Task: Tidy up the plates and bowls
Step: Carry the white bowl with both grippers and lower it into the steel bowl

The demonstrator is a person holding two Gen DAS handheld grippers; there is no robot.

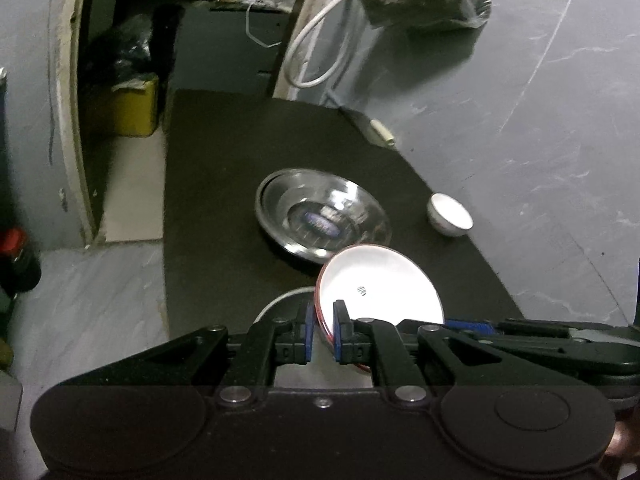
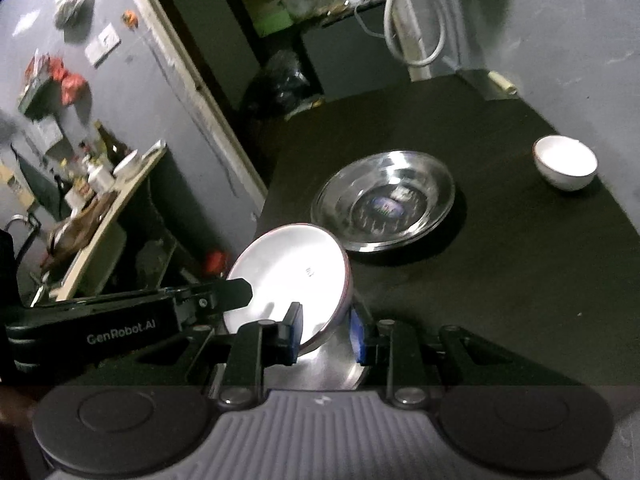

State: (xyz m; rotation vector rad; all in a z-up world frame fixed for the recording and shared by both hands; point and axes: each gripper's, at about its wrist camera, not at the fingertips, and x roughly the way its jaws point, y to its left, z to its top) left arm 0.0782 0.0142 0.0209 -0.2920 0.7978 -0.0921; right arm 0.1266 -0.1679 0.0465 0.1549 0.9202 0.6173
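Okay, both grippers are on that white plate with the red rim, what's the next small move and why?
Probably carry the white plate forward and lower it into the steel dish. The plate is tilted and off the black mat, pinched at its rim by the left gripper and the right gripper, and the dish sits open just ahead.

The left gripper (image 1: 323, 330) has its blue-padded fingers (image 1: 308, 332) closed narrowly around a thin rim. The right gripper (image 2: 327, 332) reaches in beside it from the opposite side, jaws somewhat wider, apparently clamping the same rim.
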